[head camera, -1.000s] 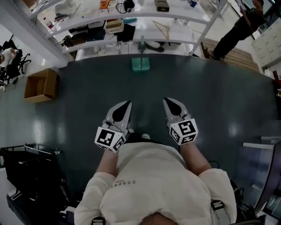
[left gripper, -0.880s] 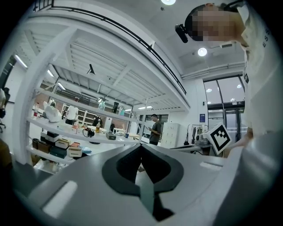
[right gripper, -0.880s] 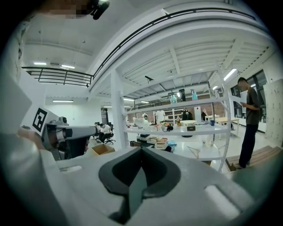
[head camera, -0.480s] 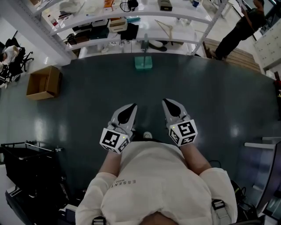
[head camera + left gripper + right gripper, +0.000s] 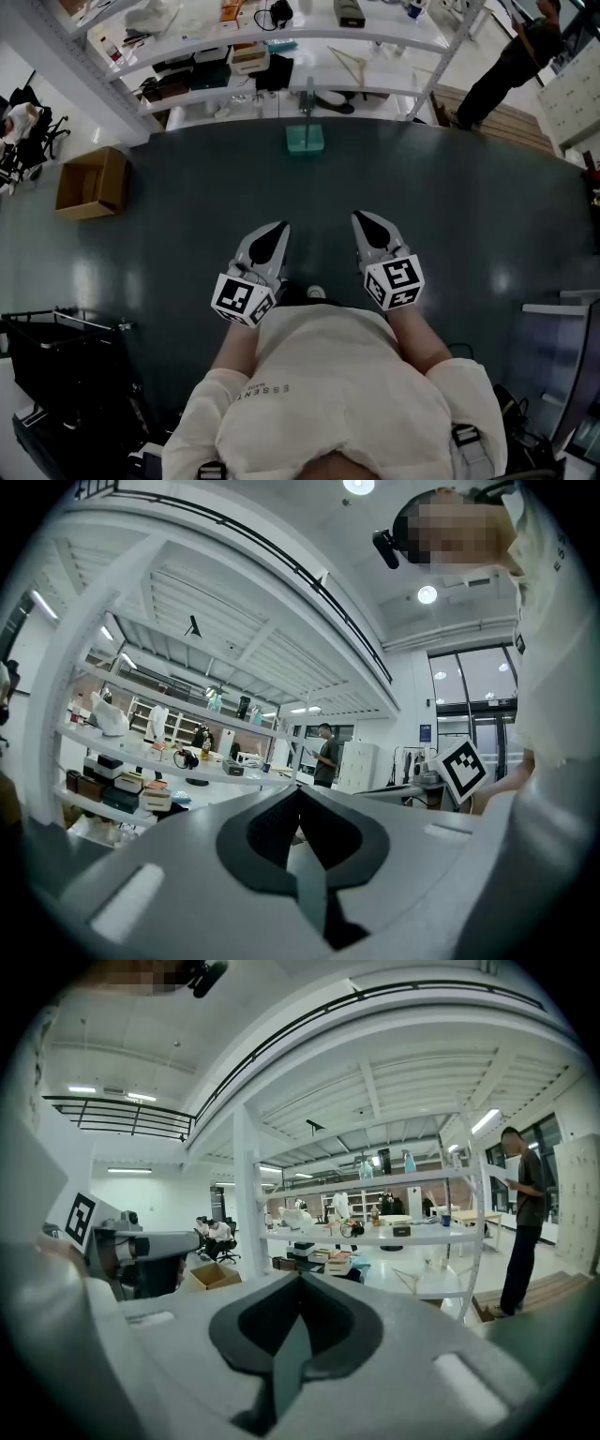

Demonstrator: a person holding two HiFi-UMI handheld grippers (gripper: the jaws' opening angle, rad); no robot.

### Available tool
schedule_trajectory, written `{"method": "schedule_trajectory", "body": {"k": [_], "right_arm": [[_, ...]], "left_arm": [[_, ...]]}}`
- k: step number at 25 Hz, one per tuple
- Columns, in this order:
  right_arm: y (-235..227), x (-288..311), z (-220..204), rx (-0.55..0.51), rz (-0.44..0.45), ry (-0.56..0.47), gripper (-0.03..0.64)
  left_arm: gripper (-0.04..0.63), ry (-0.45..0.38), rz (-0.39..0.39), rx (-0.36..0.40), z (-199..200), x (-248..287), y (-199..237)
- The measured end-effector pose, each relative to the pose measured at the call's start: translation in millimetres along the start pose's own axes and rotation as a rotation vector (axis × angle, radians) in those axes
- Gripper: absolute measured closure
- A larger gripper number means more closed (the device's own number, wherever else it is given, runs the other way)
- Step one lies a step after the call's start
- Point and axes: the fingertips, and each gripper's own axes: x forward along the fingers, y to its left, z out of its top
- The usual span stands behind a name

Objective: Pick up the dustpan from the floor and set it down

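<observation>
The teal dustpan stands on the dark floor at the foot of the white shelving, its handle pointing up. It is far ahead of both grippers. My left gripper and right gripper are held side by side at waist height, close to the person's body, with the floor far below them. Both point toward the shelving. In the left gripper view the left gripper has its jaws closed tip to tip with nothing between them. The right gripper looks the same in its own view. The dustpan is hidden behind the jaws in both gripper views.
White shelving loaded with boxes and tools runs along the far side. An open cardboard box sits on the floor at the left. A black cart is at the lower left. A person stands by a wooden pallet at the upper right.
My left gripper has drifted slightly to the right, nearer the right one. The right gripper has stayed put, and both remain shut.
</observation>
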Motion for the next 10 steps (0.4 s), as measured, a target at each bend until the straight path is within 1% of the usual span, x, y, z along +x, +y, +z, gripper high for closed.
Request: {"method": "schedule_trajectory", "body": {"k": [5, 10], "right_arm": [[-3.6, 4.0, -6.2, 0.007, -0.005, 0.024, 0.624], [-3.0, 8.1, -10.7, -0.005, 0.004, 0.047, 0.624]], "left_arm": [[0.583, 0.013, 0.024, -0.012, -10.2, 1.2, 8.9], [0.583, 0.026, 0.026, -0.022, -15.4, 4.1, 13.7]]}}
